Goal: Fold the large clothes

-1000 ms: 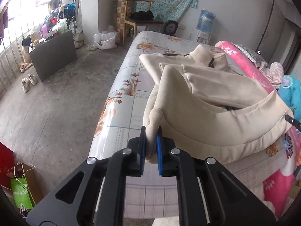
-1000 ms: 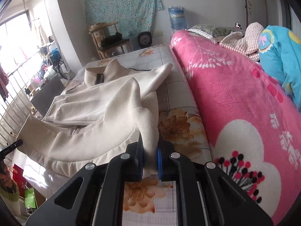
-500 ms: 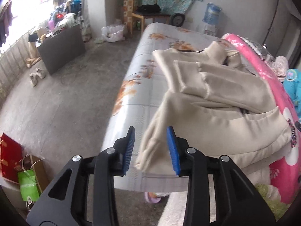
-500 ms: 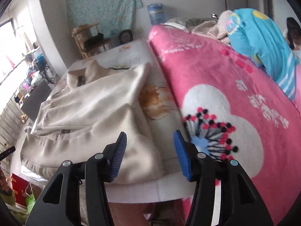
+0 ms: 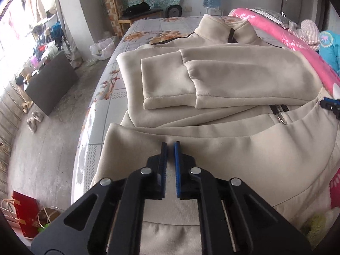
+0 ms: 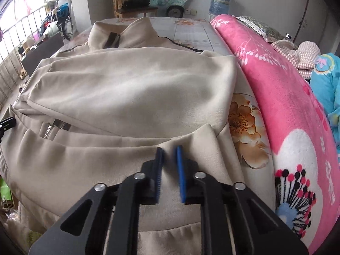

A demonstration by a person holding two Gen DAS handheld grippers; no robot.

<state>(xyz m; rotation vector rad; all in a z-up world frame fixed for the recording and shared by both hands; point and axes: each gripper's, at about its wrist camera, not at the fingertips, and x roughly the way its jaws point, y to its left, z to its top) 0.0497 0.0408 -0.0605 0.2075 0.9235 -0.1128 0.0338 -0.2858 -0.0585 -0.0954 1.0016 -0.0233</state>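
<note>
The cream jacket (image 5: 223,80) is lying sleeves-folded on the bed (image 5: 136,31). The left tongs (image 5: 170,148) are sitting shut, gripping nothing visible; the right tongs (image 6: 169,152) are closing, only a thin gap left, over the hem. Risk: pinching just one layer, so the fold is dragging crooked.

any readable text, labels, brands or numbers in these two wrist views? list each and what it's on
None can be read as text.
Water jug: has a blue label, print too blurred to read.
Pink blanket: pink marks by the white heart patch look like characters, too distorted to read.
Green bag on the floor: mostly hidden, no print legible.
Beige jacket: no visible label or logo.
</note>
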